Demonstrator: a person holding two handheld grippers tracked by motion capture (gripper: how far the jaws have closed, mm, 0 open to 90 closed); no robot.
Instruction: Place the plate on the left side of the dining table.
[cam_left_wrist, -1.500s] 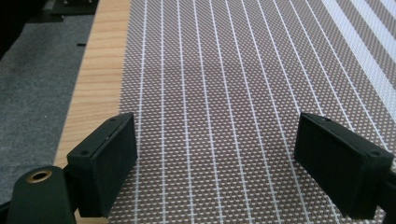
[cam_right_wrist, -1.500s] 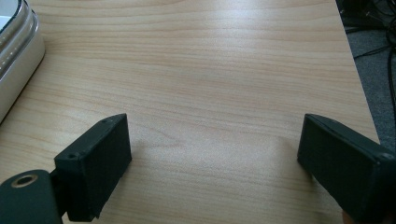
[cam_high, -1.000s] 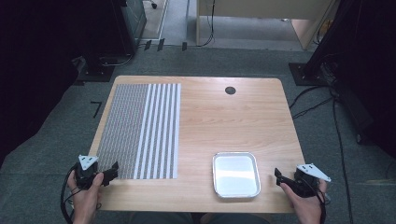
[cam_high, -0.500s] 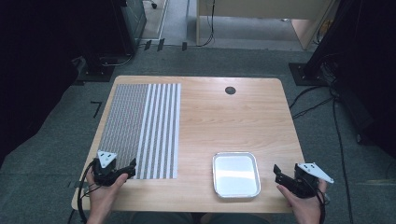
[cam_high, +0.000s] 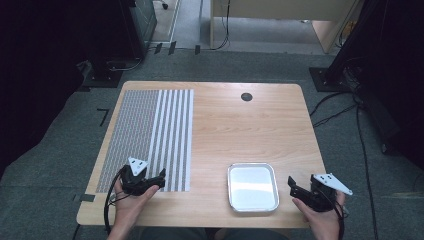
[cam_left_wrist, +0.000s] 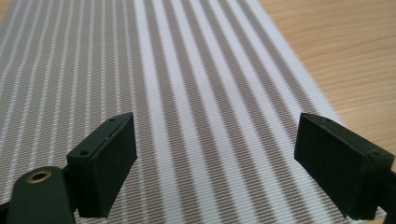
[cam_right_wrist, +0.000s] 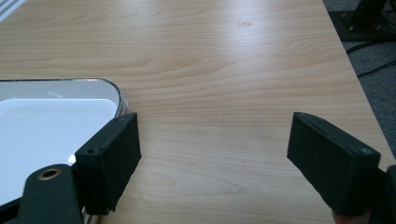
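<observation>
Placemat (cam_high: 150, 137), striped grey and white, lies flat in the left half of the high view, long axis running from the near table edge toward the far edge. Left gripper (cam_high: 161, 176) hovers over the mat's lower right corner, jaws wide apart and empty; in the left gripper view the stripes (cam_left_wrist: 196, 107) run straight ahead between the jaws. Right gripper (cam_high: 291, 183) sits well apart at lower right, jaws also spread, just beside the metal tray (cam_high: 252, 205). The tray holds nothing. The left hand is clearly nearer the mat.
</observation>
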